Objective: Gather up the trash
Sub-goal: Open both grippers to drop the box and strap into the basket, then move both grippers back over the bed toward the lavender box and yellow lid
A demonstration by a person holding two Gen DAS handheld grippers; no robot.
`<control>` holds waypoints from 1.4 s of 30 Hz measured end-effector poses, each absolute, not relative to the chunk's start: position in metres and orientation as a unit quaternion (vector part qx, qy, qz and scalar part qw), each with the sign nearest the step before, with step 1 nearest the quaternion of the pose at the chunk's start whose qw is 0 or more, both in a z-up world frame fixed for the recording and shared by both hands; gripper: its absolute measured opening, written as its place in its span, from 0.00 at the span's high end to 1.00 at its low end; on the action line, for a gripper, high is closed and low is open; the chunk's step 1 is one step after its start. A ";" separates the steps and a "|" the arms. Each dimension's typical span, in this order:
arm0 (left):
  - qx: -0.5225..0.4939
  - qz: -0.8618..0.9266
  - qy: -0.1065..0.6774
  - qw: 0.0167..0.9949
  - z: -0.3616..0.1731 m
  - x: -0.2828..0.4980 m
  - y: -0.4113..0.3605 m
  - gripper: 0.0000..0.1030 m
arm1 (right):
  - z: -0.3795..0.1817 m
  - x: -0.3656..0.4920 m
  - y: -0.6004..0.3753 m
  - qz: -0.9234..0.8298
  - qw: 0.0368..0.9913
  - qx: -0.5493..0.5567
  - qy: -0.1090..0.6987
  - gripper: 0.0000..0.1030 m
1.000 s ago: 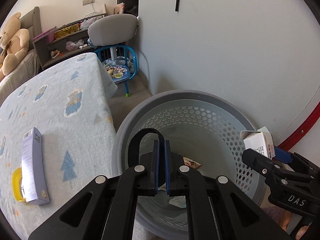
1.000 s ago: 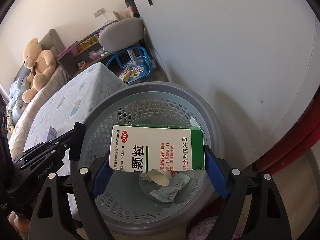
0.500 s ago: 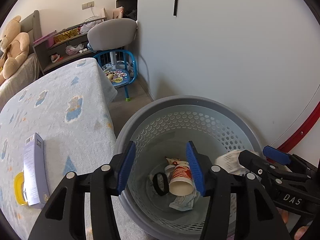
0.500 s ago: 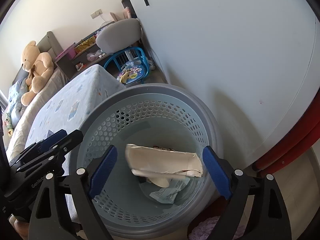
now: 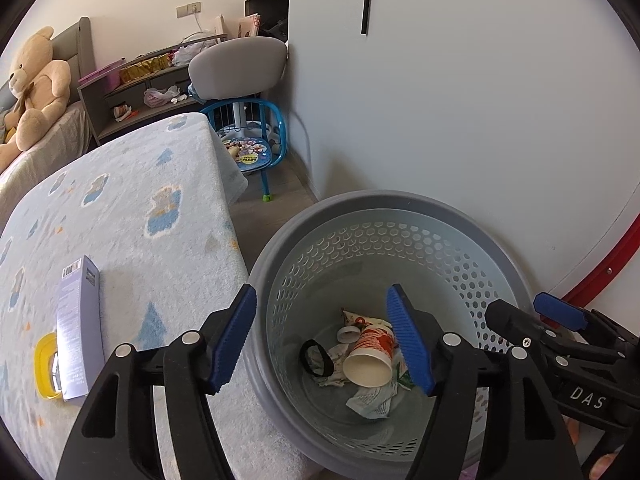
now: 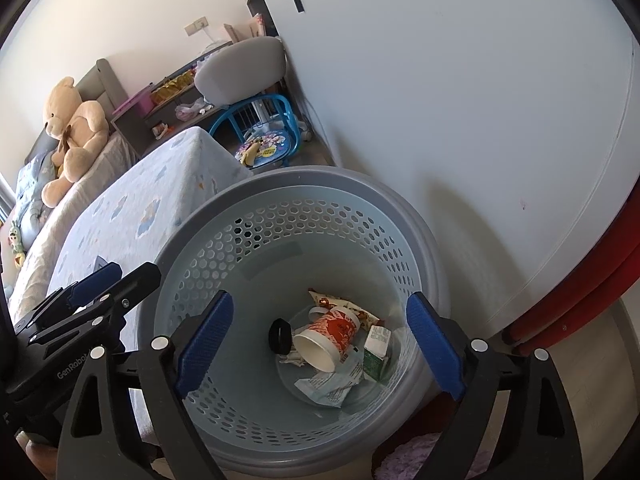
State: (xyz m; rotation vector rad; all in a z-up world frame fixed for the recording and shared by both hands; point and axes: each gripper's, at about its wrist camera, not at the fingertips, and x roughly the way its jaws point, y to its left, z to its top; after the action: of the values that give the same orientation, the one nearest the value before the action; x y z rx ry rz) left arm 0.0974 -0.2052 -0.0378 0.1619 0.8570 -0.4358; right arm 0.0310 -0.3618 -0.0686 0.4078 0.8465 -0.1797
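Note:
A grey perforated trash basket stands on the floor beside the bed. At its bottom lie a paper cup, a black ring, a green and white box and crumpled wrappers. My left gripper is open and empty over the basket's left rim. My right gripper is open and empty above the basket's mouth. A purple box and a yellow tape roll lie on the bed.
The bed with a blue patterned blanket is on the left. A white wall rises close behind the basket. A small blue chair and a grey chair stand farther back. A teddy bear sits on the far bed.
My left gripper opened and let the black ring fall into the basket. My right gripper opened and the green and white box dropped in. Both grippers now hang empty.

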 end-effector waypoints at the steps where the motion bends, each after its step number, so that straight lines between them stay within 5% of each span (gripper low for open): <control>1: 0.077 -0.209 0.412 0.884 -0.038 0.097 -0.204 0.37 | -0.068 0.031 -0.361 -0.086 0.888 0.195 0.407 0.16; 42: 0.011 -0.066 0.399 0.914 -0.011 0.097 -0.016 0.33 | -0.049 0.075 -0.256 -0.006 0.900 0.162 0.404 0.13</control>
State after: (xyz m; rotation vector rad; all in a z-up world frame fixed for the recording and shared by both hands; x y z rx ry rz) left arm 0.0969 -0.0157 -0.0110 0.0217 0.8217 -0.1363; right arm 0.0751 -0.2556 -0.0488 0.3348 0.8369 -0.0130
